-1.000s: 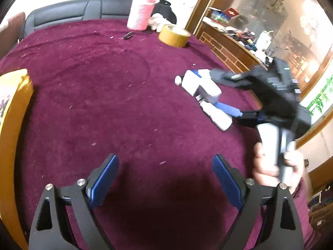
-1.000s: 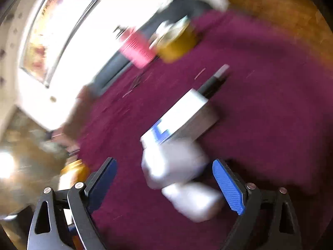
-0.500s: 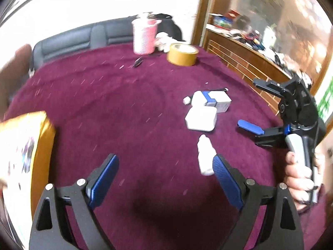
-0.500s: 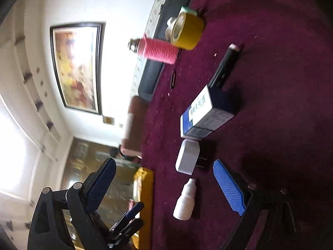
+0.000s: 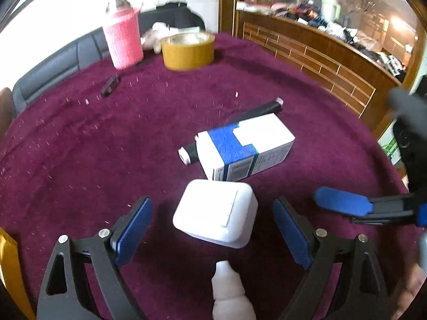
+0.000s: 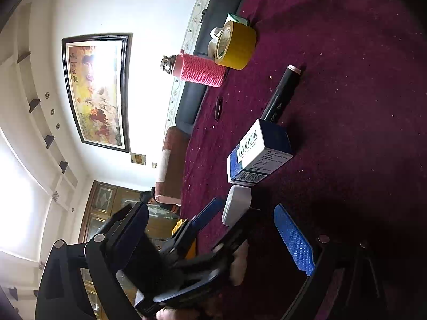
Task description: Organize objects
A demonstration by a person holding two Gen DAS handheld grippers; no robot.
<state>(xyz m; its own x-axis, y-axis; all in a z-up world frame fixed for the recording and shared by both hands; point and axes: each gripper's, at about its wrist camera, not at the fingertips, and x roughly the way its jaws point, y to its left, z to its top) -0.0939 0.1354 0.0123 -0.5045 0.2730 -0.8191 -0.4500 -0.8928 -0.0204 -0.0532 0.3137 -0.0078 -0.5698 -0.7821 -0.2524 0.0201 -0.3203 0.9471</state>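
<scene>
A white square charger (image 5: 217,213) lies on the maroon tablecloth (image 5: 80,146), between the open jaws of my left gripper (image 5: 213,229), which does not touch it. A small white dropper bottle (image 5: 229,293) lies just under that gripper. Behind the charger are a white and blue box (image 5: 248,148) and a black marker (image 5: 263,109). My right gripper (image 6: 213,237) is open and empty, tilted sideways at the table's right; it shows in the left wrist view (image 5: 344,202). Its view shows the charger (image 6: 236,208), box (image 6: 257,152) and marker (image 6: 280,93).
A roll of yellow tape (image 5: 188,49), a bottle in a pink knitted sleeve (image 5: 124,40) and a small black clip (image 5: 110,85) stand at the far side. A yellow object (image 5: 8,266) is at the left edge. A wooden rail (image 5: 320,61) runs along the right.
My left gripper has moved forward and lower until the charger sits between its jaws. My right gripper let go of the items, pulled back to the right and rolled sideways.
</scene>
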